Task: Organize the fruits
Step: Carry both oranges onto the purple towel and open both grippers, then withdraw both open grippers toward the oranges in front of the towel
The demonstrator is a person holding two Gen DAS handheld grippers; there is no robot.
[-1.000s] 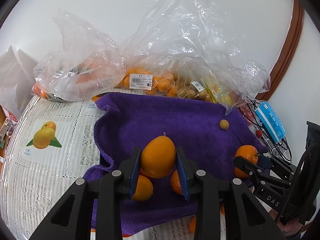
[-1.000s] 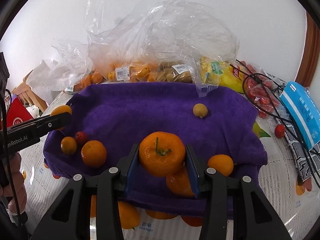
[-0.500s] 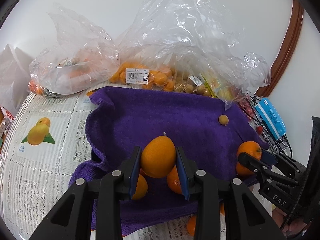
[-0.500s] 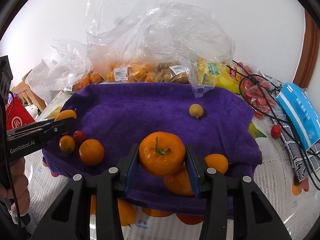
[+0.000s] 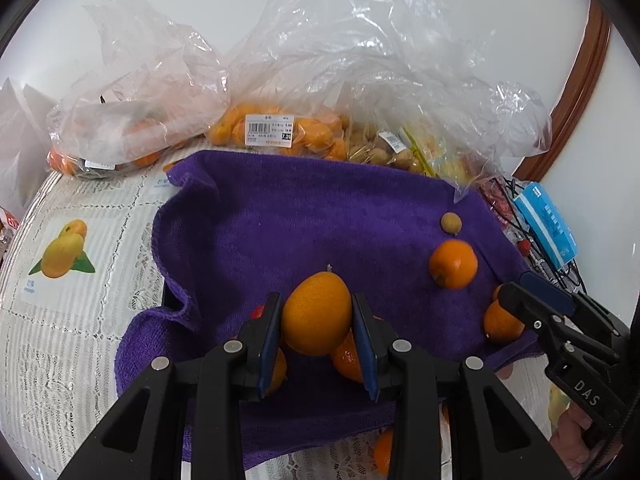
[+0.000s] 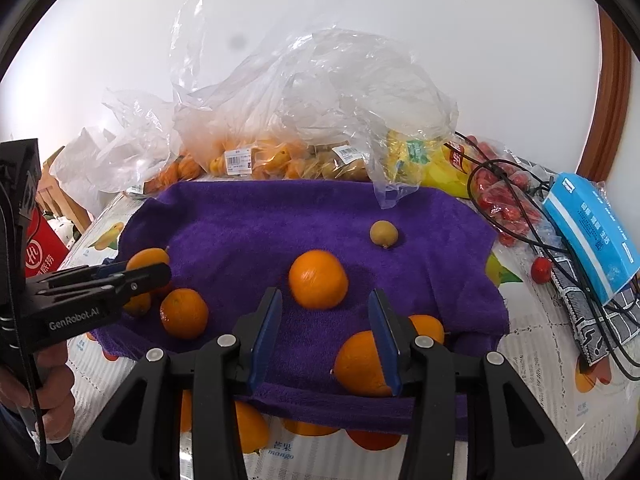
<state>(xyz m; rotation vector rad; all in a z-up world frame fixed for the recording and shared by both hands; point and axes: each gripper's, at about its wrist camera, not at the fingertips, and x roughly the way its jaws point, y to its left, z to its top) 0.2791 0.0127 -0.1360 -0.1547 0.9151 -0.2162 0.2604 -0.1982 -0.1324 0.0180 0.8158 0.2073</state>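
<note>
A purple towel (image 5: 320,216) (image 6: 312,220) covers the table's middle. My left gripper (image 5: 317,334) is shut on an oval orange fruit (image 5: 316,314), held above the towel's near left part; it also shows in the right wrist view (image 6: 150,258). My right gripper (image 6: 325,336) is open and empty. A round orange (image 6: 319,279) (image 5: 453,264) lies on the towel just beyond its fingertips. Other oranges (image 6: 184,313) (image 6: 362,364) and a small brownish fruit (image 6: 384,233) (image 5: 451,223) lie on the towel.
Clear plastic bags of oranges and other fruit (image 5: 280,132) (image 6: 280,152) pile up behind the towel. A blue box (image 6: 592,228), black cables (image 6: 560,240) and red fruit (image 6: 542,269) lie at the right. The white tablecloth (image 5: 60,280) with fruit pictures is at the left.
My right gripper opened and let go of the round orange, which now lies on the towel ahead of it. My left gripper kept its fruit and drew back slightly.
</note>
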